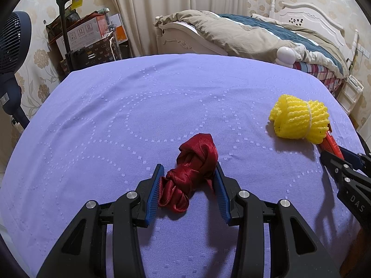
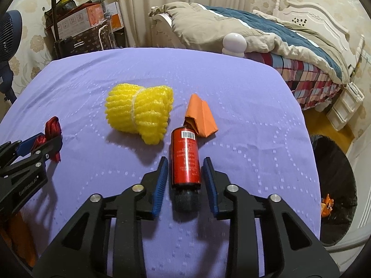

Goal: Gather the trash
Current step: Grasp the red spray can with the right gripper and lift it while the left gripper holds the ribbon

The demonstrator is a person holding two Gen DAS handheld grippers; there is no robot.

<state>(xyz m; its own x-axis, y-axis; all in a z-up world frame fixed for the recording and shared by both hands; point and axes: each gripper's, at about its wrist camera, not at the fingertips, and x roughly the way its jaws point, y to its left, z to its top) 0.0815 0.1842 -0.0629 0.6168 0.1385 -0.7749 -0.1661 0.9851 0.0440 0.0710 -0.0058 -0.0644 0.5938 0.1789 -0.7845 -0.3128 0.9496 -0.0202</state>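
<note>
A knotted dark red cloth lies on the purple tablecloth. My left gripper is shut on it, with both blue pads against its sides. In the right wrist view a red bottle with a black cap lies between the pads of my right gripper. A thin gap shows on each side, so that gripper is open. A yellow foam net bundle lies just left of the bottle, and a folded orange paper rests at its far end. The bundle also shows in the left wrist view.
A bin lined with a black bag stands on the floor beyond the table's right edge, with an orange scrap inside. A bed lies behind the table. A fan and stacked boxes stand at the back left.
</note>
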